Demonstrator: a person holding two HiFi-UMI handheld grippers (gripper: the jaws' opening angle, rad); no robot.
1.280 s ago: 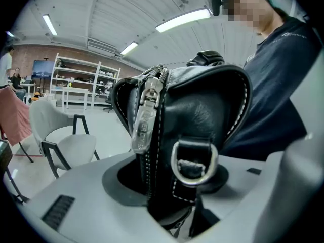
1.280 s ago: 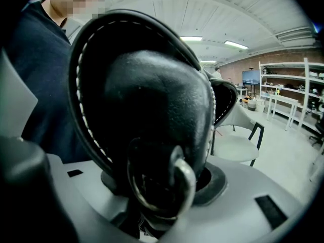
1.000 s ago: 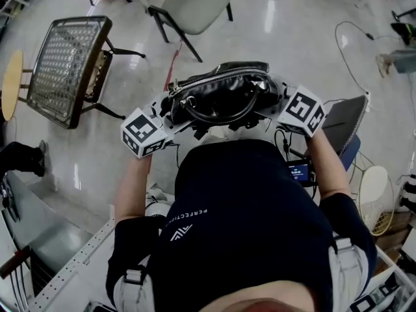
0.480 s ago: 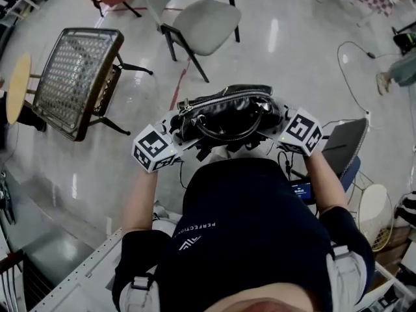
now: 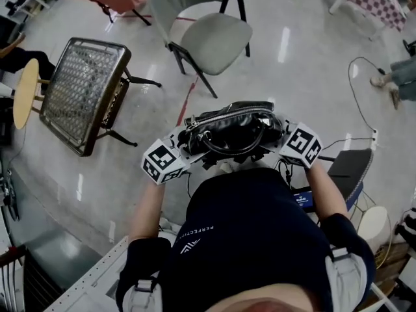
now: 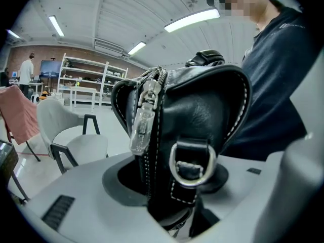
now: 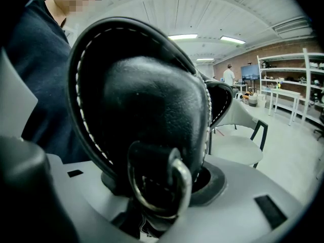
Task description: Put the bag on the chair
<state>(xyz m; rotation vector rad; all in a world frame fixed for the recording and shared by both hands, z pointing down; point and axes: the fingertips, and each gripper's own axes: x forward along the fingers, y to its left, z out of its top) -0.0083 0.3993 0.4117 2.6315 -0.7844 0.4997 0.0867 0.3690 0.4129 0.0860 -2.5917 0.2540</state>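
Observation:
A black leather bag [image 5: 231, 132] with a silver zip hangs in front of the person's chest, gripped at both ends. My left gripper [image 5: 185, 145] is shut on its left end, where a metal D-ring and the zip [image 6: 144, 118] show on the bag [image 6: 202, 110] between the jaws of that gripper [image 6: 172, 206]. My right gripper [image 5: 276, 135] is shut on the other end of the bag [image 7: 142, 110], D-ring lowest, as the right gripper view [image 7: 157, 206] shows. A pale grey chair [image 5: 214, 34] with black legs stands just beyond the bag, seat empty, also seen as chair [image 6: 76, 143] and chair [image 7: 238, 146].
A wire-mesh chair [image 5: 81, 93] and a round wooden stool [image 5: 26, 86] stand at the left. A dark chair [image 5: 348, 168] is at the right, with a cable [image 5: 354, 77] on the floor beyond. Red tape [image 5: 188, 96] marks the shiny floor. Shelving lines the far wall.
Both grippers and the bag have moved forward toward the grey chair, which now shows more fully and closer. The grip on the bag is unchanged.

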